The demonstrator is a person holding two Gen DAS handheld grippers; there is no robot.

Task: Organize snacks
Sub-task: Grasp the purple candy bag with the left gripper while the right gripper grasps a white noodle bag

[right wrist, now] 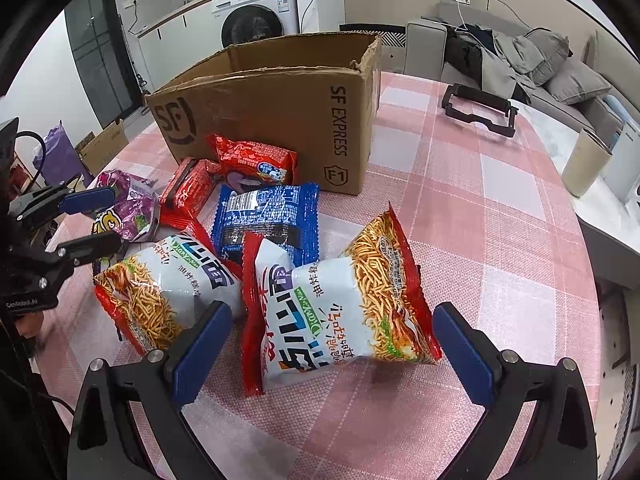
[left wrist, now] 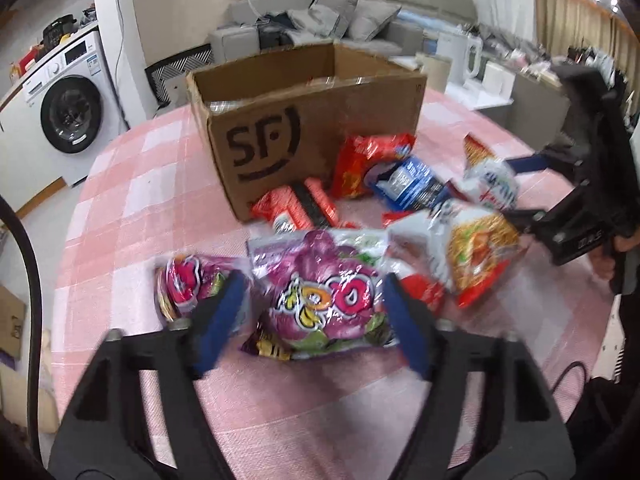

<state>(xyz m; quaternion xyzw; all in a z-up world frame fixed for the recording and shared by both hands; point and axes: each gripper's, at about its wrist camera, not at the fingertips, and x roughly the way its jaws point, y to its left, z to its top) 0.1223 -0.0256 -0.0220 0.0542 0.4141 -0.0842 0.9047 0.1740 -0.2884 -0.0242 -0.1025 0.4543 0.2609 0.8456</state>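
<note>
A purple snack bag (left wrist: 320,304) lies on the pink checked tablecloth, and my left gripper (left wrist: 312,312) is shut on it, its blue pads against both sides. A smaller pink bag (left wrist: 184,284) lies just left of it. My right gripper (right wrist: 334,348) stands open around a white-and-red noodle snack bag (right wrist: 340,312) without pressing it. A second noodle bag (right wrist: 160,288), a blue packet (right wrist: 268,216) and two red packets (right wrist: 256,160) (right wrist: 188,192) lie in front of the open cardboard box (right wrist: 260,112). In the right wrist view the left gripper (right wrist: 104,220) holds the purple bag (right wrist: 132,204).
A black frame-shaped part (right wrist: 478,110) lies on the table (right wrist: 480,220) right of the box. Past the table's right edge stands a beige cup (right wrist: 586,162). A washing machine (left wrist: 72,112) and a grey sofa (right wrist: 560,72) are behind. A hand (left wrist: 604,264) holds the right gripper.
</note>
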